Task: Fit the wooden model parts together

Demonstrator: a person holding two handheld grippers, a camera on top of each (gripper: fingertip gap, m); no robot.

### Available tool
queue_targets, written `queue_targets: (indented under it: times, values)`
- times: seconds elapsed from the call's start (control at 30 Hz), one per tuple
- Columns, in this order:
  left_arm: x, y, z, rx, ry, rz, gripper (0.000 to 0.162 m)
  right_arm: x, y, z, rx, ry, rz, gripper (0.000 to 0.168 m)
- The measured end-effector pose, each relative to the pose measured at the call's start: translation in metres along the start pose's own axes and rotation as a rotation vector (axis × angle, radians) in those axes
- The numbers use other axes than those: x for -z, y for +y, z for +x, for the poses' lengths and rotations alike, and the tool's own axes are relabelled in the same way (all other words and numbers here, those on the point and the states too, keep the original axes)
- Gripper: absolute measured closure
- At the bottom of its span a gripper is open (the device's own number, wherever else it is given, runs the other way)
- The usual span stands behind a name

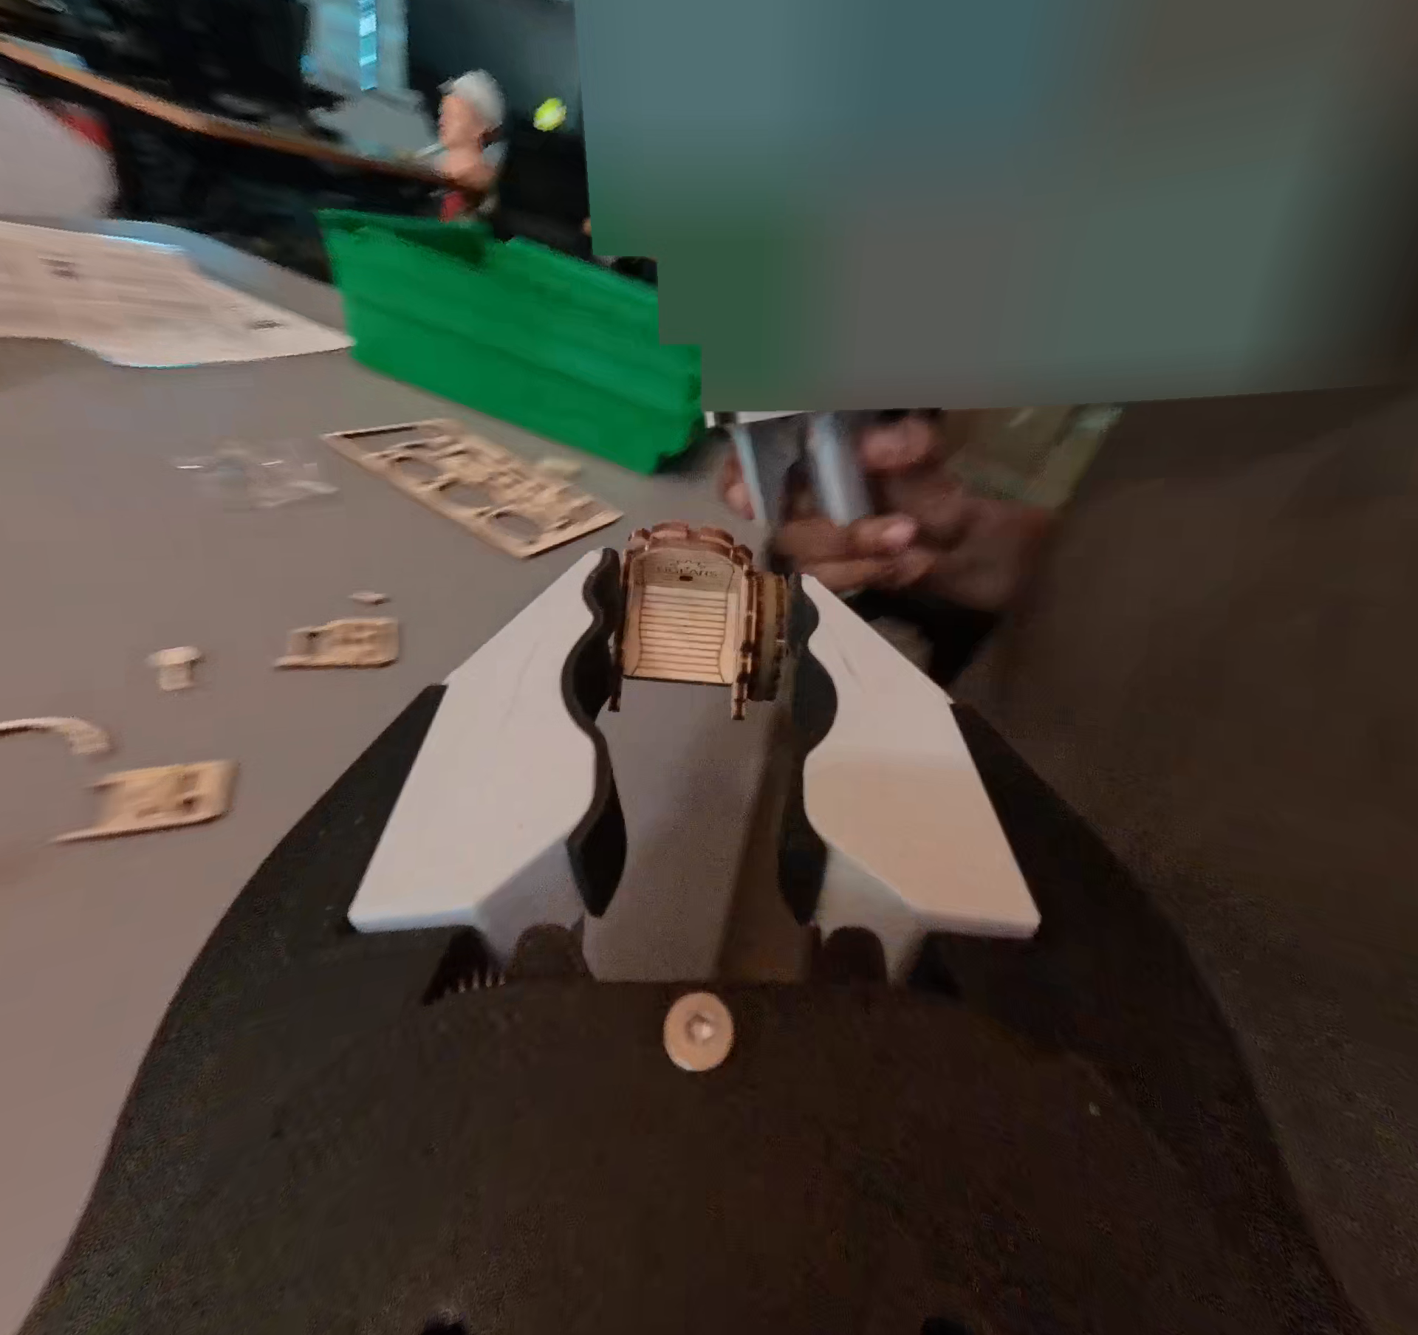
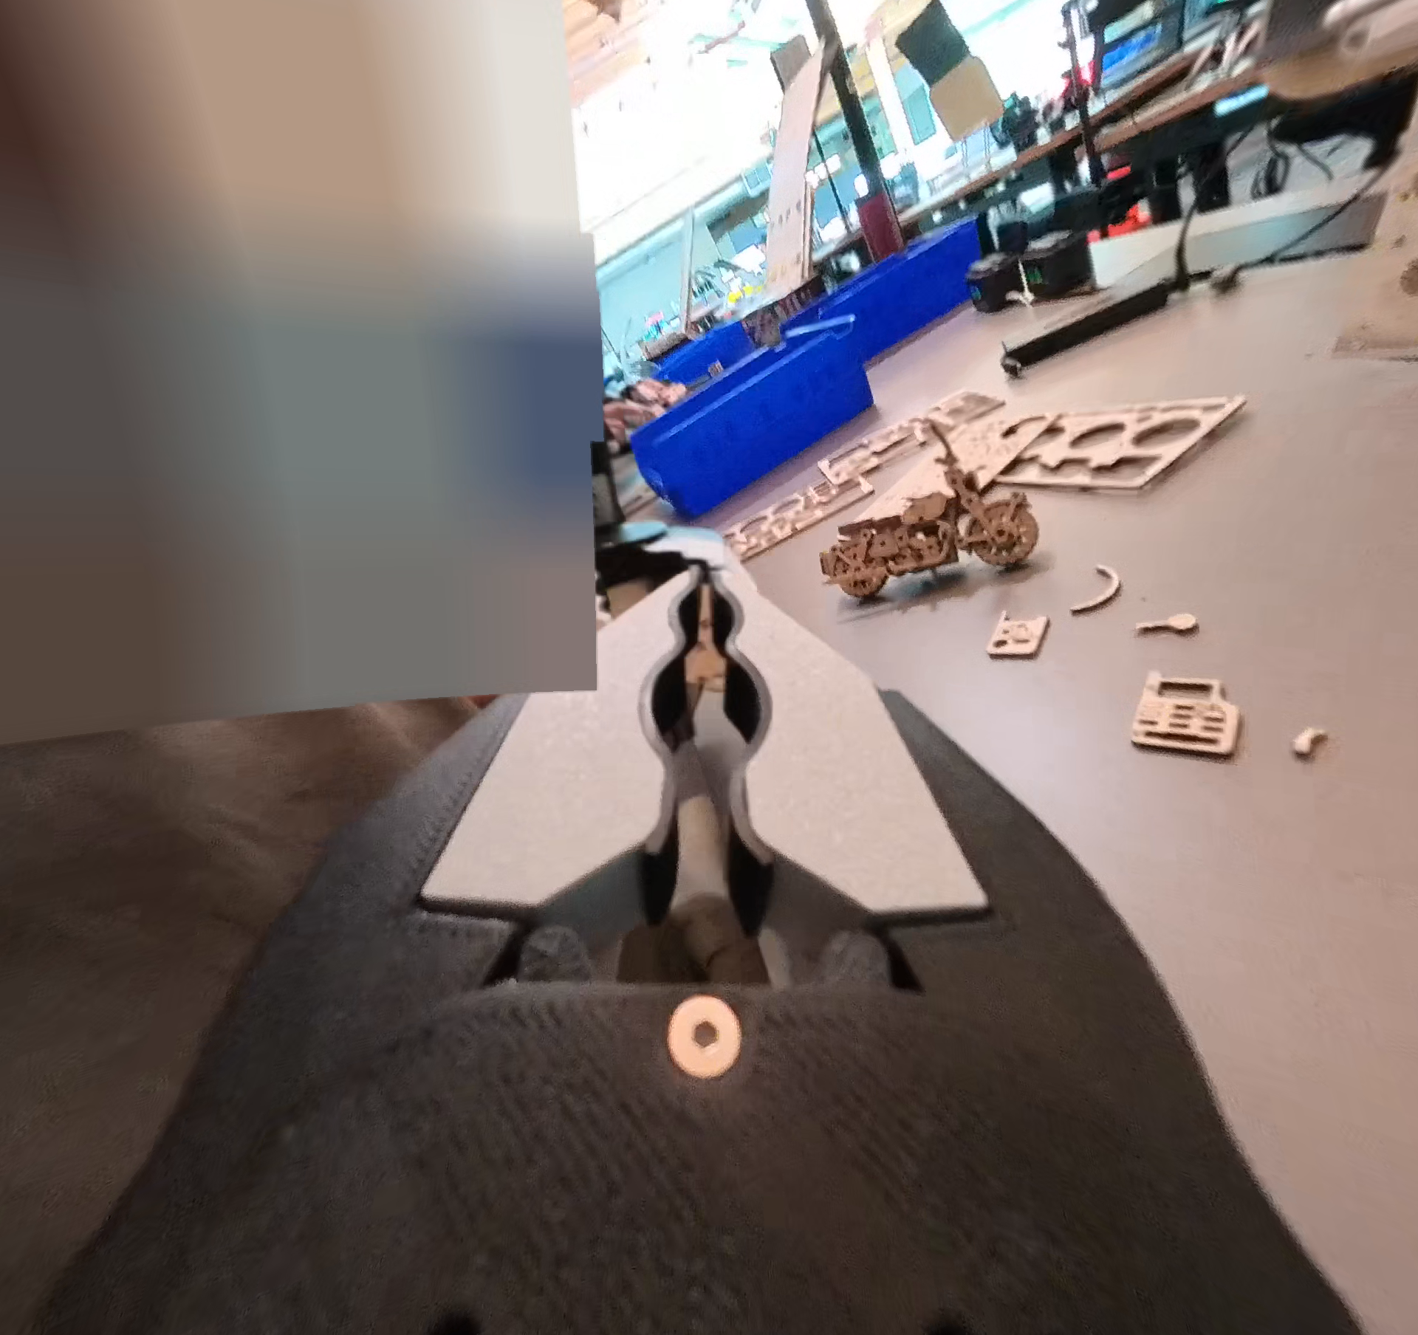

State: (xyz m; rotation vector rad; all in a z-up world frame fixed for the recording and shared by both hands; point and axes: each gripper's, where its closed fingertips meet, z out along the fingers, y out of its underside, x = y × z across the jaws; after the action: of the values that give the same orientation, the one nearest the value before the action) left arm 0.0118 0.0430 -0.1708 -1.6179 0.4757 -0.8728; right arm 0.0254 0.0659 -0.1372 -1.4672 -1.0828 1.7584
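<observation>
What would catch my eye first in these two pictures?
Probably the small wooden motorcycle model, standing upright on the grey table among loose wooden parts and punched-out sheets. Next, the left gripper, clamped on a little slatted wooden subassembly at its tips. Bright bins frame the scene: a green bin behind the left gripper, blue bins beyond the motorcycle.

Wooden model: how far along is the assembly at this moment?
Done: a wooden motorcycle stands assembled on the table, beside punched-out sheets. In hand: the left gripper clamps a small wooden sub-assembly; the right gripper is nearly closed, possibly on a thin piece, which is unclear. Left: loose parts lie unfitted on the table, so the job looks only partly complete.
</observation>
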Motion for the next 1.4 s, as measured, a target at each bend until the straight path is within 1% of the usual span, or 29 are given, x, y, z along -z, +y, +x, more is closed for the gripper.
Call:
queue_targets:
  times: [0.03, 0.07, 0.1, 0.13, 0.2, 0.3, 0.4, 0.5, 0.7, 0.8, 0.87, 0.97, 1.03, 1.1, 1.17, 1.27, 1.33, 1.4]
  values:
    - [-0.001, 0.009, -0.010, -0.088, -0.091, -0.065, 0.122, -0.003, 0.009, 0.006, 0.002, 0.027, -0.041, 0.162]
    - [0.000, 0.016, -0.022, -0.167, -0.194, -0.123, 0.122, -0.005, 0.018, 0.012, 0.004, 0.056, -0.088, 0.157]
    - [0.000, 0.023, -0.031, -0.220, -0.263, -0.177, 0.122, -0.006, 0.028, 0.019, 0.002, 0.082, -0.135, 0.153]
    - [-0.001, 0.032, -0.037, -0.233, -0.303, -0.234, 0.121, -0.007, 0.037, 0.025, -0.003, 0.109, -0.178, 0.150]
    - [-0.004, 0.046, -0.043, -0.194, -0.339, -0.303, 0.122, -0.010, 0.049, 0.031, -0.014, 0.133, -0.233, 0.149]
    - [-0.004, 0.056, -0.053, -0.085, -0.387, -0.340, 0.122, -0.013, 0.058, 0.032, -0.032, 0.136, -0.260, 0.148]
    - [-0.006, 0.064, -0.054, 0.036, -0.377, -0.350, 0.121, -0.015, 0.069, 0.038, -0.044, 0.154, -0.299, 0.148]
    - [-0.009, 0.070, -0.054, 0.072, -0.372, -0.366, 0.121, -0.016, 0.075, 0.041, -0.060, 0.160, -0.319, 0.148]
    - [-0.006, 0.070, -0.053, 0.159, -0.353, -0.354, 0.103, -0.017, 0.077, 0.048, -0.039, 0.208, -0.330, 0.147]
    - [0.001, 0.065, -0.053, 0.196, -0.341, -0.337, 0.100, -0.017, 0.078, 0.051, -0.018, 0.255, -0.331, 0.145]
    - [0.005, 0.070, -0.053, 0.221, -0.335, -0.362, 0.098, -0.015, 0.079, 0.048, 0.015, 0.282, -0.331, 0.145]
    - [0.008, 0.082, -0.050, 0.252, -0.320, -0.392, 0.097, -0.018, 0.093, 0.031, 0.054, 0.247, -0.365, 0.150]
    - [0.008, 0.081, -0.045, 0.269, -0.295, -0.382, 0.099, -0.020, 0.111, 0.025, 0.077, 0.237, -0.429, 0.147]
    - [0.007, 0.082, -0.041, 0.293, -0.271, -0.383, 0.099, -0.022, 0.121, 0.024, 0.098, 0.238, -0.472, 0.143]
    - [0.006, 0.081, -0.035, 0.326, -0.244, -0.371, 0.099, -0.023, 0.121, 0.025, 0.105, 0.253, -0.477, 0.139]
    - [0.008, 0.078, -0.034, 0.350, -0.252, -0.342, 0.099, -0.022, 0.118, 0.030, 0.083, 0.281, -0.465, 0.133]
    - [0.009, 0.074, -0.031, 0.356, -0.240, -0.321, 0.106, -0.018, 0.117, 0.038, 0.078, 0.329, -0.461, 0.127]
    - [0.007, 0.073, -0.024, 0.374, -0.206, -0.308, 0.106, -0.013, 0.117, 0.047, 0.095, 0.385, -0.468, 0.124]
